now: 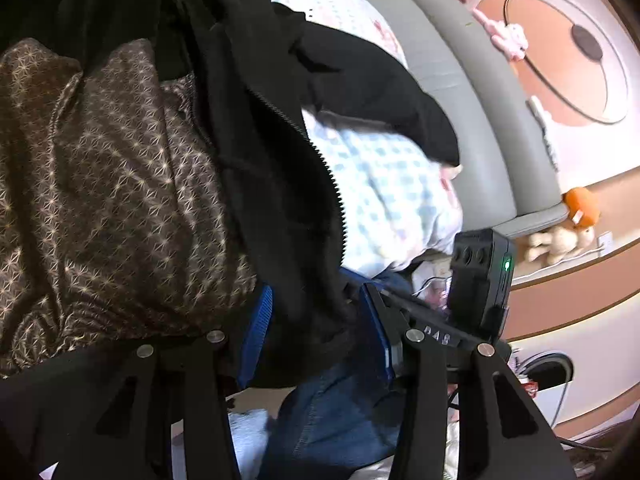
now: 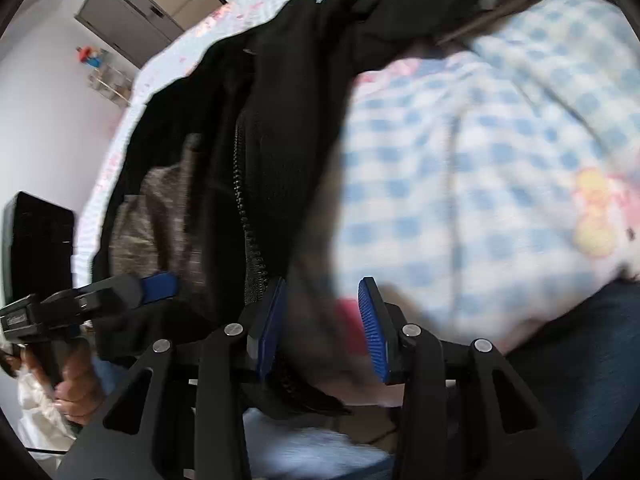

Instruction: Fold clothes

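The black zip jacket (image 1: pixel 256 128) hangs in the air over the bed, its patterned brown lining (image 1: pixel 112 184) turned out and billowing on the left, the zipper teeth (image 1: pixel 328 168) running down the open front edge. The left gripper (image 1: pixel 316 336) has its blue pads spread fairly wide, with a thick bunch of the black cloth filling the gap between them; whether the pads actually pinch it I cannot tell. The right gripper (image 2: pixel 320 328) stands about as wide open, the zipper edge and some blurred cloth passing between its fingers, and again the grip itself is unclear.

Behind the jacket lies the blue-checked bedding (image 2: pixel 480 160), with a grey headboard (image 1: pixel 472 92) at the far right.

The garment looks soft and floppy, moderately weighty from its lining, and that lining looks slick enough to slide against the shell. I would judge the zipper band or a hem seam the firmest place to hold, since loose cloth mid-panel would slump and drag.
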`<action>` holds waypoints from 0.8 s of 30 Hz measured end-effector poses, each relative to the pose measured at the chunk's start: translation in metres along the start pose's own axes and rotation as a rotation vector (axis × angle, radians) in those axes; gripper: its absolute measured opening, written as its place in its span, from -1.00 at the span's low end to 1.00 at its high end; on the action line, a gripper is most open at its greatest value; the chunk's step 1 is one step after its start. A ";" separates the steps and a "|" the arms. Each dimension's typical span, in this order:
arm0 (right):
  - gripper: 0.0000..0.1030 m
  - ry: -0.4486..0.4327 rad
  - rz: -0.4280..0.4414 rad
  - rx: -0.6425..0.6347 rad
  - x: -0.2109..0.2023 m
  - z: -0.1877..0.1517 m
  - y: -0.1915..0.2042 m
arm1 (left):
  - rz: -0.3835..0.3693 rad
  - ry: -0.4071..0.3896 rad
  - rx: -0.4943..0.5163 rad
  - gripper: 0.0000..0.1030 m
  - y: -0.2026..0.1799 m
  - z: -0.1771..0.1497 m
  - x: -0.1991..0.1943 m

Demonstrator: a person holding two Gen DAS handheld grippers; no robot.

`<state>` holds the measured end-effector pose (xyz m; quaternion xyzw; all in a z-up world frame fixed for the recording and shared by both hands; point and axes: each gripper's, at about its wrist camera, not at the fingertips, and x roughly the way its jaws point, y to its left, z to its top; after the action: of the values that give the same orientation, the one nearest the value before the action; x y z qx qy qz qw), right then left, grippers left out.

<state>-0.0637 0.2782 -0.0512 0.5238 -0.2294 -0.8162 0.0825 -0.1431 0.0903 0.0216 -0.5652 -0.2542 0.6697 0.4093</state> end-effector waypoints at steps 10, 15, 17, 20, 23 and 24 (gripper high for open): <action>-0.23 0.008 0.185 -0.038 0.017 -0.012 0.048 | -0.160 -0.044 -0.105 0.22 0.015 -0.004 -0.002; -0.23 -0.009 0.207 -0.033 0.015 -0.013 0.055 | -0.114 0.010 -0.135 0.19 0.025 -0.003 0.017; -0.23 -0.016 0.216 -0.031 0.015 -0.014 0.058 | -0.051 0.025 -0.100 -0.72 0.023 0.002 0.024; -0.23 -0.027 0.229 -0.029 0.014 -0.015 0.062 | 0.014 -0.015 0.001 -0.87 0.003 0.009 0.009; -0.17 -0.037 0.242 -0.026 0.013 -0.016 0.066 | -0.037 -0.191 0.038 -0.89 -0.013 0.008 -0.051; -0.07 -0.043 0.245 -0.025 0.011 -0.015 0.066 | -0.055 -0.249 0.051 -0.91 -0.018 0.008 -0.071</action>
<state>-0.0621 0.2109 -0.0352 0.4731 -0.2834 -0.8139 0.1829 -0.1438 0.0419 0.0769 -0.4600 -0.3013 0.7295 0.4067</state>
